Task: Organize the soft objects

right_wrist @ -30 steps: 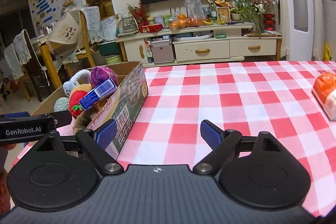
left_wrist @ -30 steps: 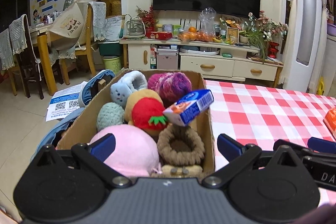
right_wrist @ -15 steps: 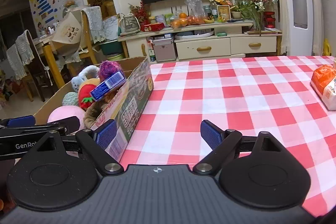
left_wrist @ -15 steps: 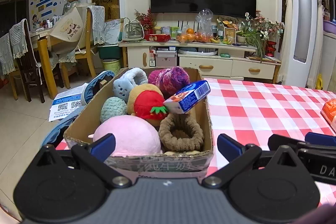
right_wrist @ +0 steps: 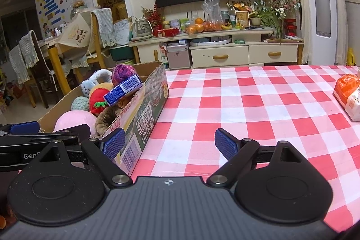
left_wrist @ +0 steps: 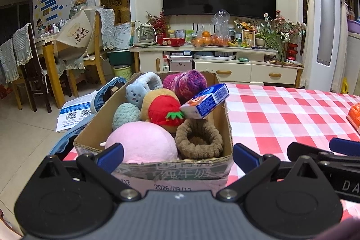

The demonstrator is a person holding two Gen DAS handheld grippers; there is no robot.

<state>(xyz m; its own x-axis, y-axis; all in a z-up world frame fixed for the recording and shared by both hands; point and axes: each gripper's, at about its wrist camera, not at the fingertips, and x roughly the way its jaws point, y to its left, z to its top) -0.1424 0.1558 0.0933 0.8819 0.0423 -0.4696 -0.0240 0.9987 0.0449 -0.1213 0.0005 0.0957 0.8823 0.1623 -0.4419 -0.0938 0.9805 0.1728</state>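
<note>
Left wrist view: left gripper [left_wrist: 177,155] wide open, empty, box [left_wrist: 227,127] dead ahead, near wall between its fingers. Plush toys inside; blue carton [left_wrist: 204,101] on top, long axis slanting up-right. Right gripper [right_wrist: 169,143] wide open, empty, box to its left. Left nearer.

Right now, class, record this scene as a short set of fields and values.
container: cardboard box on checked tablecloth
contents: pink plush ball, red strawberry toy, brown ring, blue carton on top
left gripper: open, empty, at the box's near wall
right gripper: open, empty
elsewhere: orange packet at the table's right edge
</note>
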